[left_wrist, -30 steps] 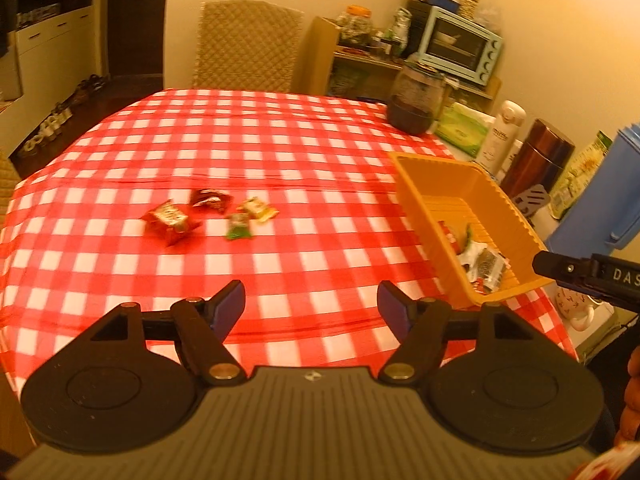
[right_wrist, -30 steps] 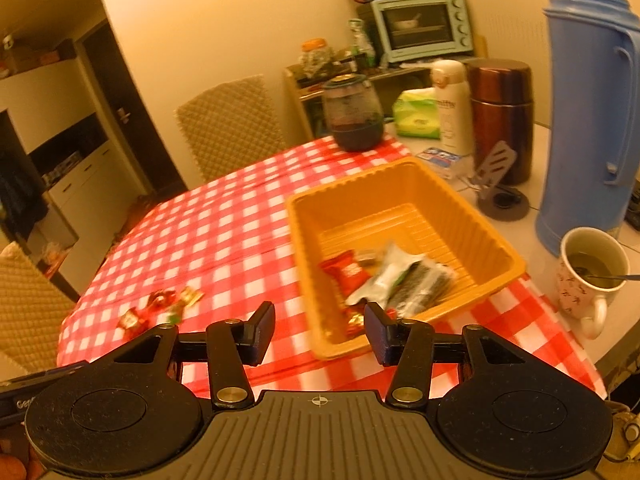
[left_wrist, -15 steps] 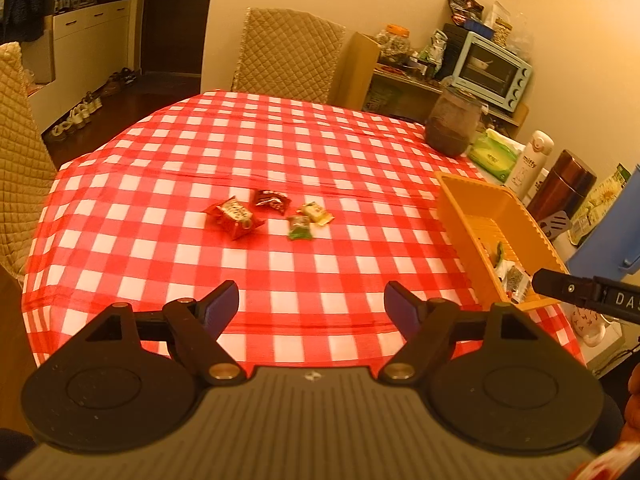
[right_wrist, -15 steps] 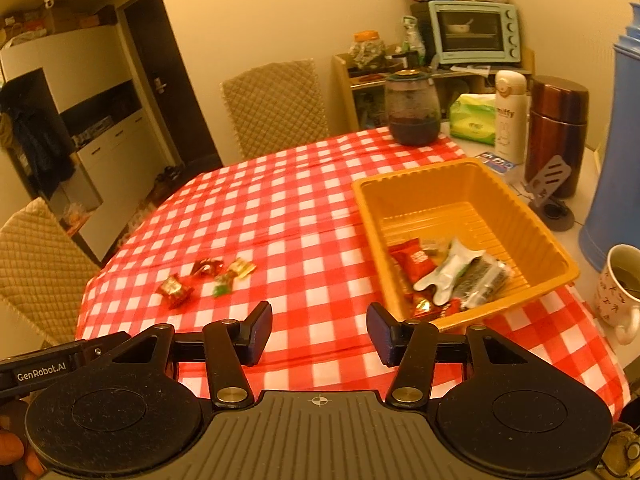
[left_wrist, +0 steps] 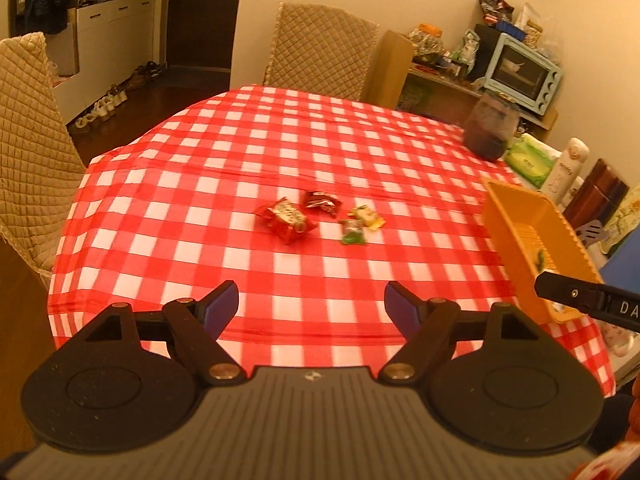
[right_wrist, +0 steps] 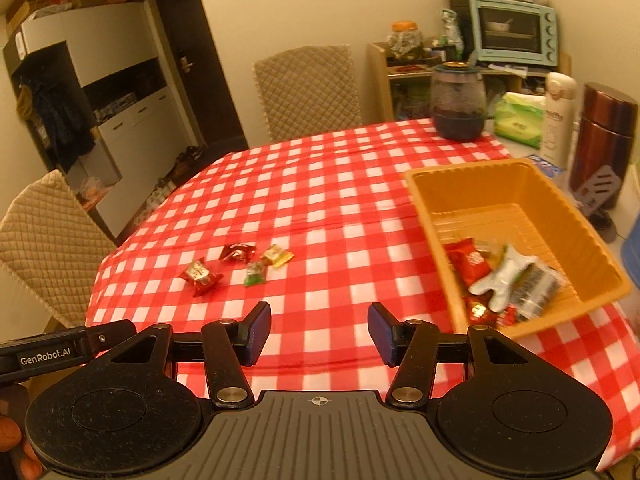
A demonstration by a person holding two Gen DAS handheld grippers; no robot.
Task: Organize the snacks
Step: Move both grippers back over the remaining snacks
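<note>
Several wrapped snacks lie together mid-table on the red checked cloth: a red packet [left_wrist: 287, 220] [right_wrist: 200, 275], a dark red one [left_wrist: 321, 201] [right_wrist: 238, 253], a yellow one [left_wrist: 366, 216] [right_wrist: 277, 256] and a green one [left_wrist: 352, 233] [right_wrist: 255, 274]. An orange basket [left_wrist: 520, 216] [right_wrist: 516, 184] at the table's right edge holds several more snacks [right_wrist: 504, 280]. My left gripper [left_wrist: 311, 306] is open and empty above the near table edge. My right gripper [right_wrist: 318, 330] is open and empty, to the right, just near of the basket.
A dark glass jar [right_wrist: 458, 106], tissue pack [right_wrist: 518, 120], white bottle [right_wrist: 558, 116] and brown flask [right_wrist: 604, 140] stand behind the basket. Quilted chairs stand at the far side [left_wrist: 320, 60] and the left [left_wrist: 28, 140]. A toaster oven [right_wrist: 514, 30] sits on a shelf.
Both grippers have pulled back and up from the table, so more of the cloth and room shows. The right view has swung left away from the basket. Both stay open and empty.
</note>
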